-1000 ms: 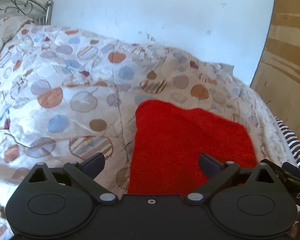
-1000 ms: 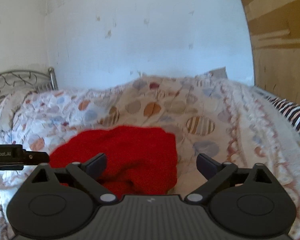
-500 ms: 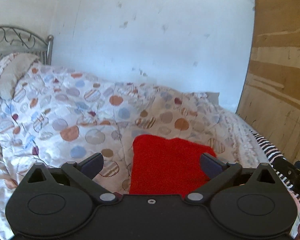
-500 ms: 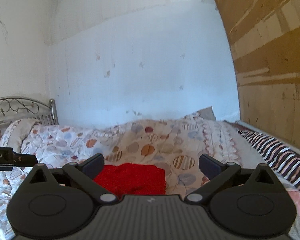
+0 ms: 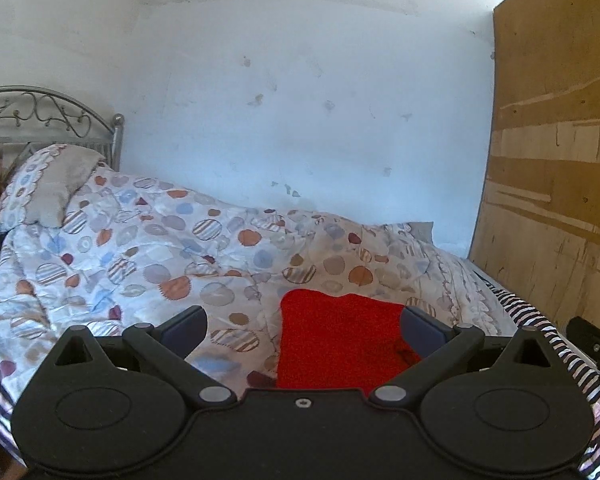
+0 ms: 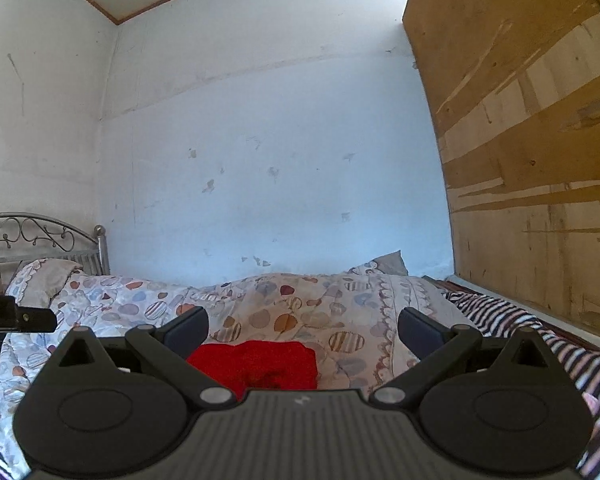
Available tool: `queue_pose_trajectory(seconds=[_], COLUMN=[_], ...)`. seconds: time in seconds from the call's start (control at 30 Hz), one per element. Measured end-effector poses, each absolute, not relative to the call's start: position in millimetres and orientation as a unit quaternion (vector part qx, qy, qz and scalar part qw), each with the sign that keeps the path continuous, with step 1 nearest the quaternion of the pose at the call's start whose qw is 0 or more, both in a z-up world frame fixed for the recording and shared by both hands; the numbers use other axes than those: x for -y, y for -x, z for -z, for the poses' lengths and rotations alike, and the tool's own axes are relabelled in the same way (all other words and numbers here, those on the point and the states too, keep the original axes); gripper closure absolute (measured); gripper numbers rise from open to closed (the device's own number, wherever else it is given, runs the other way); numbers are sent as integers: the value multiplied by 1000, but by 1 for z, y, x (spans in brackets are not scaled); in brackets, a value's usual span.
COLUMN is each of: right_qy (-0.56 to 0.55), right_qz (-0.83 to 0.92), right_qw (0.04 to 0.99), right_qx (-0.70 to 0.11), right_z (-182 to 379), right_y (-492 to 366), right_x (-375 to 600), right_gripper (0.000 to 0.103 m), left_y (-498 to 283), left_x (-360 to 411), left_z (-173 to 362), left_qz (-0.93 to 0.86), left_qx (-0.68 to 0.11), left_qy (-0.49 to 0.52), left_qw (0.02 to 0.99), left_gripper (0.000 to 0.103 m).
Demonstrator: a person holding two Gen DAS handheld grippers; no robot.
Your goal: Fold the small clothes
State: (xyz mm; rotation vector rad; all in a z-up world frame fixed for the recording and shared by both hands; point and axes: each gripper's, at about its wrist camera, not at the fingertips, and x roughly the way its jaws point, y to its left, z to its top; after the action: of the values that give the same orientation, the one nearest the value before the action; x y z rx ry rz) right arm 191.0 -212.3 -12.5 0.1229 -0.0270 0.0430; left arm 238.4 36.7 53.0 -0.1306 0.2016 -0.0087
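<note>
From left to right: my left gripper (image 5: 303, 325) hangs above the bed with jaws apart and empty, the folded red garment (image 5: 340, 340) lies on the spotted quilt (image 5: 148, 264), and my right gripper (image 6: 303, 326) is spread and empty too. On that soft, rumpled quilt, I judge a careless pinch could snag bedding or undo the fold.

Bright daylight, glare at top right, fisheye-bent edges; sharp focus

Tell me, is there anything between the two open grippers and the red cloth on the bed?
Nothing visible stands in the way. The red cloth lies alone on the patterned quilt, below and ahead of the left gripper and the right gripper. Both have their jaws spread wide and empty.
</note>
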Motion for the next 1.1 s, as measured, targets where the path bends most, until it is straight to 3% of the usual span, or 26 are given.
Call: queue_pose_trajectory(seconds=[0.5, 1.1], right_qy=[-42, -41], right_qz=[4, 14], right_qw=[999, 999], right_qx=[8, -18], right_z=[56, 75], right_y=[-117, -115], right_x=[191, 191], right_gripper=[0, 0], left_y=[-172, -164], left_x=[-64, -72], left_z=[-3, 23], left_qz=[-14, -25], left_qx=[-119, -133], left_qy=[62, 63], left_qw=[991, 989], left_gripper=[1, 1])
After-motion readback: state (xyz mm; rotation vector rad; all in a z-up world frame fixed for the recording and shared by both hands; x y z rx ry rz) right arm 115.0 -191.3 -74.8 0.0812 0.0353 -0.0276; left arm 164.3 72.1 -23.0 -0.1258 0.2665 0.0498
